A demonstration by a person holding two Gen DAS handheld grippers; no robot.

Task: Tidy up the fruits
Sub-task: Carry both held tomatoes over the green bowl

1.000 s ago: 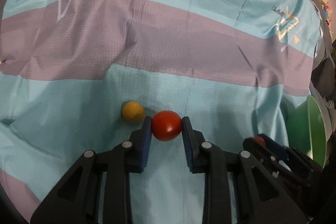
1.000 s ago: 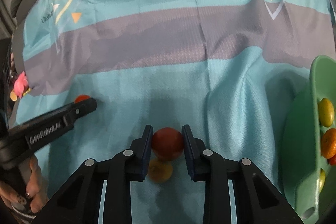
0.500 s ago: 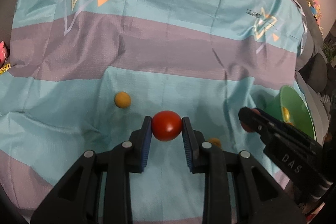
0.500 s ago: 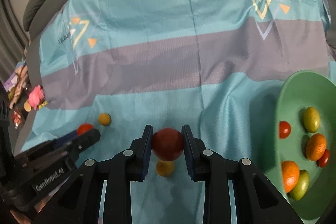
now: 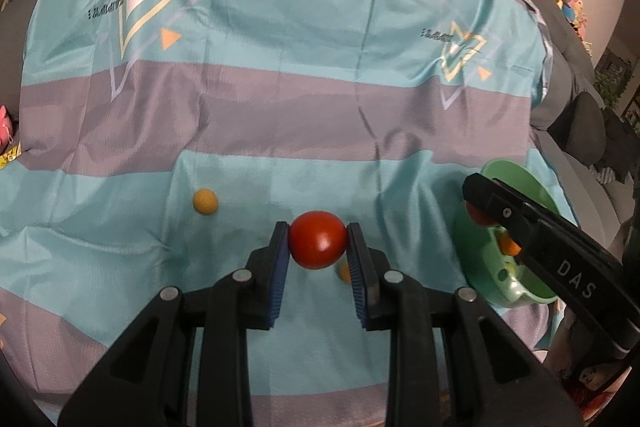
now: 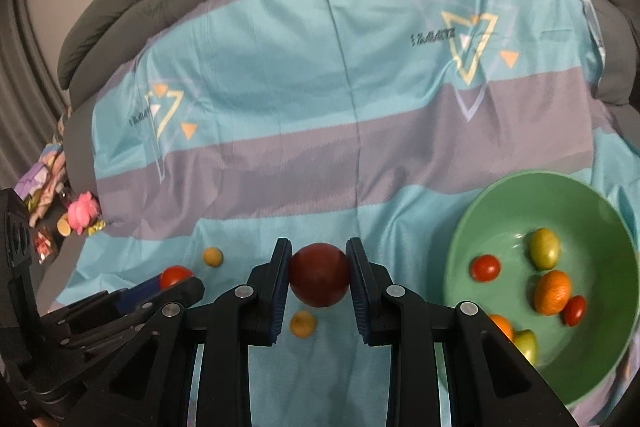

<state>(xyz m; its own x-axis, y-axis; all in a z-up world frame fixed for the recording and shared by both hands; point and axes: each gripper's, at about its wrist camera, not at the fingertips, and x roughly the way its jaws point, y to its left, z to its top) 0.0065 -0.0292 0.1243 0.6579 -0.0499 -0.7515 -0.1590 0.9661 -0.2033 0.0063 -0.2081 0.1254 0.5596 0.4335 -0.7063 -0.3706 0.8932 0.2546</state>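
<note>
The left gripper is clamping a bright red tomato between its blue pads, the jaws nearly closed on it and holding it clear of the striped cloth. The right gripper is gripping a darker red fruit the same way, pressed on both sides and hanging above the cloth. Each gripper is showing in the other's view: the left one is reaching in at the lower left of the right wrist view with its tomato at the tip, and the right one is crossing in front of the green bowl in the left wrist view.

Just under the right gripper's fruit, a small yellow-orange fruit is lying on the turquoise band near the cloth's near edge. A second small yellow fruit is sitting a little farther out and to the left on the same band, well apart from the first.

The green bowl is resting on the near right part of the cloth, holding several fruits: two small red ones, two orange ones and two yellow-green ones.

Beyond, the purple and turquoise bands with triangle logos are stretching away toward the far edge, where grey cushions are backing the cloth.
</note>
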